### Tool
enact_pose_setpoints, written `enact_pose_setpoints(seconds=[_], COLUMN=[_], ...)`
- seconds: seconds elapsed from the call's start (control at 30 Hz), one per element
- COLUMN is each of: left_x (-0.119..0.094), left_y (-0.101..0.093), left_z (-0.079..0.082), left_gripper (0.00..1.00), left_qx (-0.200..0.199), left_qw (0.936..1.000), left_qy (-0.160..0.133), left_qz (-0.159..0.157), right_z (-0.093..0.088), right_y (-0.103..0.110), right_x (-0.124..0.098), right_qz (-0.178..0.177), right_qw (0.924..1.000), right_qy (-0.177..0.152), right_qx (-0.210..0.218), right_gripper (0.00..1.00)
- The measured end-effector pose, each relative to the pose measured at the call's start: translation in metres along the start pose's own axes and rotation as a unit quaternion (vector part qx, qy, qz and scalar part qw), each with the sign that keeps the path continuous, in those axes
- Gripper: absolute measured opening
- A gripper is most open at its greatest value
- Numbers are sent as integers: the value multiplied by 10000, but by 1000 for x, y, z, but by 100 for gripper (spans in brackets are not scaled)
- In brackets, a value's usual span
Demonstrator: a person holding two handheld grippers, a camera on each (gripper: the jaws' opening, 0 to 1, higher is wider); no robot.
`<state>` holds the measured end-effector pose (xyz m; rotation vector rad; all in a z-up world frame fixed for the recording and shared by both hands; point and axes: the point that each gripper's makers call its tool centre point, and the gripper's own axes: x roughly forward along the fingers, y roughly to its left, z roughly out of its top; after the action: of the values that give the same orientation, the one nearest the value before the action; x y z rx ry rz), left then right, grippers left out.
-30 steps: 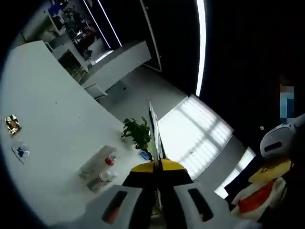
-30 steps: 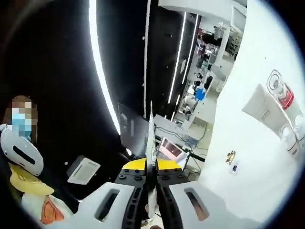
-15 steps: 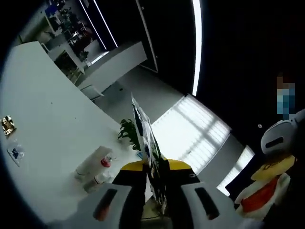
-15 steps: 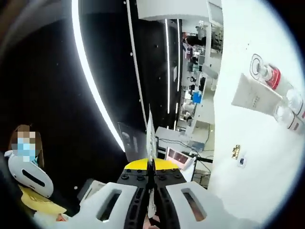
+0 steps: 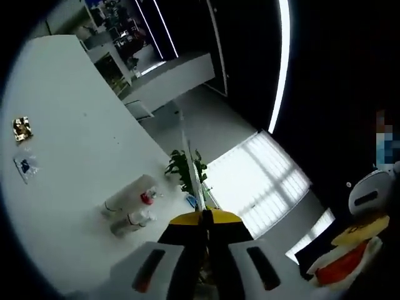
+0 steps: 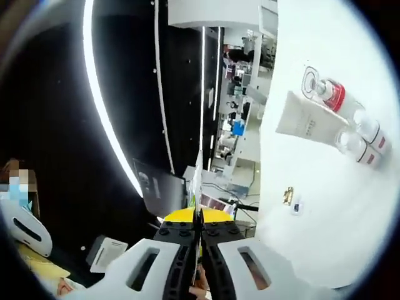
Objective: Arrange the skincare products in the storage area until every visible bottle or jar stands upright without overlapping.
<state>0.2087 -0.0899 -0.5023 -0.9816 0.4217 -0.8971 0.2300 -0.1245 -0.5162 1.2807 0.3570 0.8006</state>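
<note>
Both grippers are held up off the white table, each with its jaws pressed together and nothing between them: the left gripper rises from the bottom centre of the left gripper view, the right gripper from the bottom centre of the right gripper view. The skincare products sit in a tight cluster, lower centre-left in the left gripper view and upper right in the right gripper view. A white tube lies flat, a red-capped bottle lies beside it, and two clear bottles lie touching alongside (their labels are too small to read). A small gold packet and a clear sachet rest well apart from the cluster. Nothing appears to be upright yet, so the work looks barely begun. To do the approach well, the person would likely bring one gripper down toward the outermost bottle, part its jaws before contact, and grasp across the body near the cap so that neighbours are not nudged.
</note>
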Motion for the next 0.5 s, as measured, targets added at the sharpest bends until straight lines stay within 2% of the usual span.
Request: enact_pose_setpoints(seconds=[0.27,0.5], left_x=[2,4], left_y=[7,14], left_z=[-4,-10], left_gripper=[0,0], left_qx=[23,-57], left_qw=[10000,9999], left_qy=[47,80], left_qz=[62,94], right_z=[3,5], right_y=[-2,-12], right_x=[-3,-10], right_qz=[-75,-189], right_qw=[9999,9981], right_qy=[-16,-12], right_qx=[-154,-585], right_gripper=[1,5])
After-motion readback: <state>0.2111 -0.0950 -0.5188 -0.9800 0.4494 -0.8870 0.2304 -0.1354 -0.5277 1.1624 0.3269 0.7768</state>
